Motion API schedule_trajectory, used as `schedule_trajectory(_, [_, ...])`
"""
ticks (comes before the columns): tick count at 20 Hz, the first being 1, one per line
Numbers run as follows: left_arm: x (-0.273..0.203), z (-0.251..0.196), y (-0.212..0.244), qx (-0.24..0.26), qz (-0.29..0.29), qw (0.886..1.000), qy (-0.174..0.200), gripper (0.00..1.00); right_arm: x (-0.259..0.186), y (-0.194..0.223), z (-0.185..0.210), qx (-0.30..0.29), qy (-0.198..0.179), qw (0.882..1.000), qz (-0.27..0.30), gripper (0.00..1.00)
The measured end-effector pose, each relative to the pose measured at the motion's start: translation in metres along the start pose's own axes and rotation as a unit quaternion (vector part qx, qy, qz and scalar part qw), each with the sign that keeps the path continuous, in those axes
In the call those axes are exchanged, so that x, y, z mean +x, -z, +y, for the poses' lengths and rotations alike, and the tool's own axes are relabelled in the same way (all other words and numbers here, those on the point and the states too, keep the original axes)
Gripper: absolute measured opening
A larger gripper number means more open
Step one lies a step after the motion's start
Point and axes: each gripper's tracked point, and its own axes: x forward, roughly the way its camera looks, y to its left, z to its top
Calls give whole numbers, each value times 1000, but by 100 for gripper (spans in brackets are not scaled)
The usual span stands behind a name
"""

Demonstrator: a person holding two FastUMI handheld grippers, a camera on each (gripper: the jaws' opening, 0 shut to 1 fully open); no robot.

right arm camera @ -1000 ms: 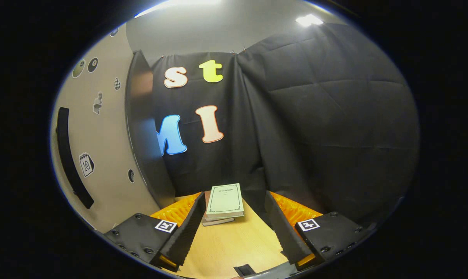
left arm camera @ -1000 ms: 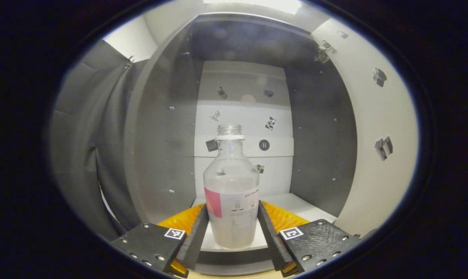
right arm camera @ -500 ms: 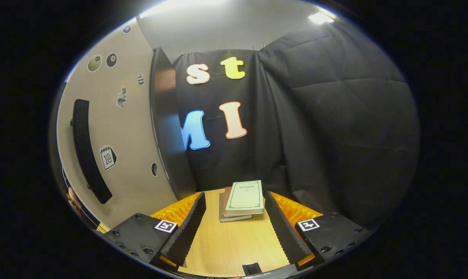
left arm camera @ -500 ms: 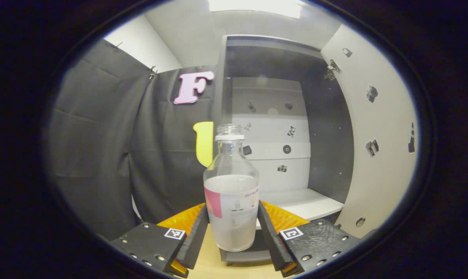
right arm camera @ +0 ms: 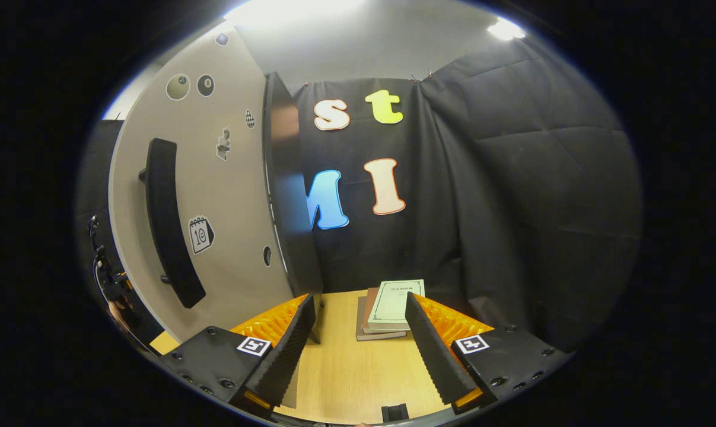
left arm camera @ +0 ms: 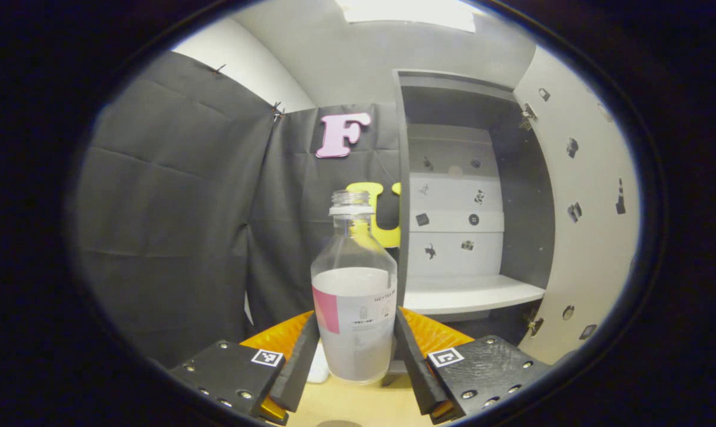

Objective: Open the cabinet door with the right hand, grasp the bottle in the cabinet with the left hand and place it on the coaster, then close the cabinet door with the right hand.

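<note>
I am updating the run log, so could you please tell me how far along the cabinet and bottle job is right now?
Done: the cabinet door stands open, and the bottle is out of the cabinet, clear of its shelf. In hand: the left tongs clamp the bottle upright above the wooden table. Left: set it on the coaster, then close the door by its handle with the right tongs, which are open over the table near some books.

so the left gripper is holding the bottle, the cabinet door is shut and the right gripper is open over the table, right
Not quite: the cabinet door is open, not shut; the left gripper view shows the bare shelf inside. The left gripper does hold the bottle, and the right gripper is open over the table.
</note>
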Motion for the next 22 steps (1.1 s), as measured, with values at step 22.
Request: schedule_trajectory(22, [-40, 24, 229, -44, 73, 996, -34, 70, 7, 50, -21, -52, 29, 997, 43, 97])
